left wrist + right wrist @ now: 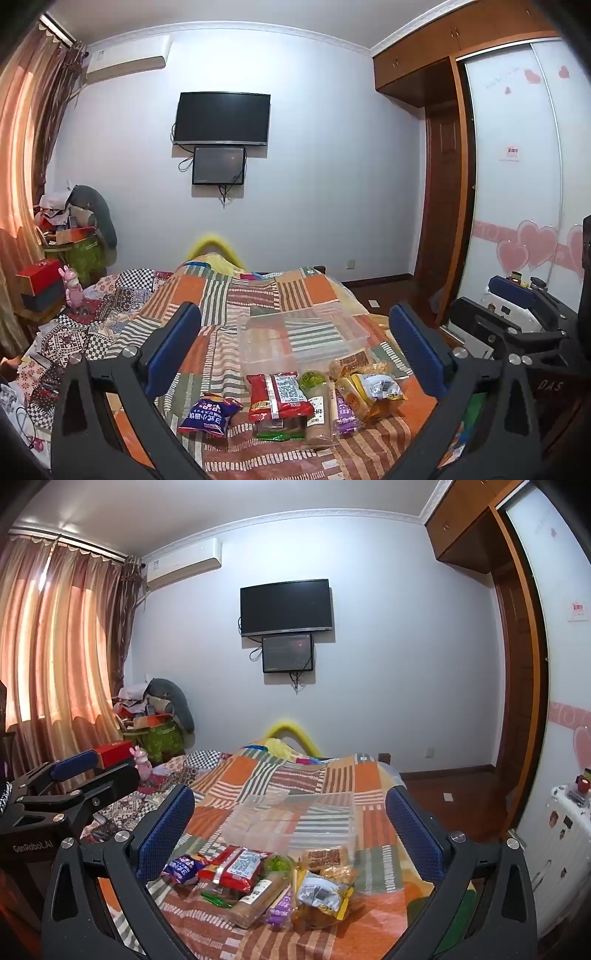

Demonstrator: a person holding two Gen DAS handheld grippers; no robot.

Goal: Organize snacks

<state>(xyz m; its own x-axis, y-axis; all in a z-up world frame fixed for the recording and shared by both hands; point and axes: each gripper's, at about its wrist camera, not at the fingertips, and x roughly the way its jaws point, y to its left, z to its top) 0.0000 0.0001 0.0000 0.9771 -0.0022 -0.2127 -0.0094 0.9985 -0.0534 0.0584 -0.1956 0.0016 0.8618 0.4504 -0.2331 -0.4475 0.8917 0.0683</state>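
- Here, my left claw [295, 347] and right claw [290, 827] both hang spread wide, holding nothing.
- Nearest, the snack packets [291, 402] lie heaped loose on the bed [255, 295]; none sorted yet, I judge.
- Just beyond them, the clear plastic box [303, 332] looks empty.

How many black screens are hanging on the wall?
2. The big TV hangs in the middle of the far wall, and the small screen hangs right under it. None seems hidden, though the views miss part of the room.
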